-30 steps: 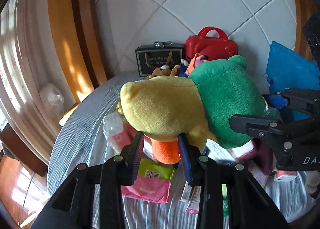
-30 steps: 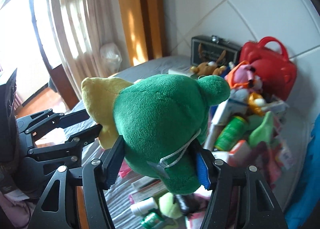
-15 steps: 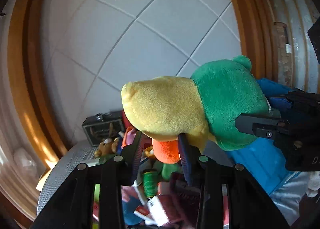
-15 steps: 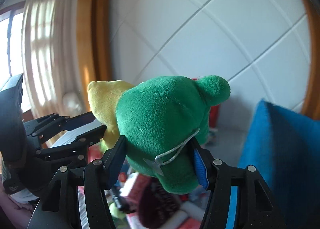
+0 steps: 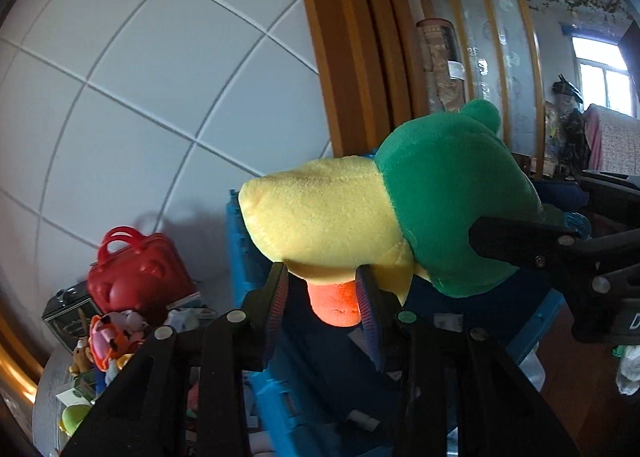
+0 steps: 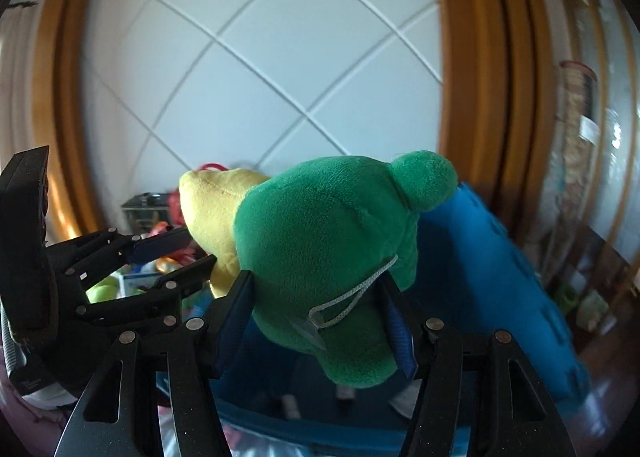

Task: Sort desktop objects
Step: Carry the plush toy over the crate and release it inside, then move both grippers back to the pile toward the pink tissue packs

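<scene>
Both grippers hold one plush toy in the air: yellow body, green head, orange foot. My left gripper is shut on the orange foot under the yellow body. My right gripper is shut on the green head, where a grey cord loop hangs. The toy hangs over an open blue crate, which also shows in the right wrist view. The right gripper appears at the right edge of the left wrist view.
A red toy case, a dark tin and several small toys lie on the grey table at the left. A white tiled wall and wooden door frame stand behind. A few items lie inside the crate.
Both grippers have carried the plush toy to the right, away from the cluttered table, to above the blue crate. The grip on foot and head is unchanged.
</scene>
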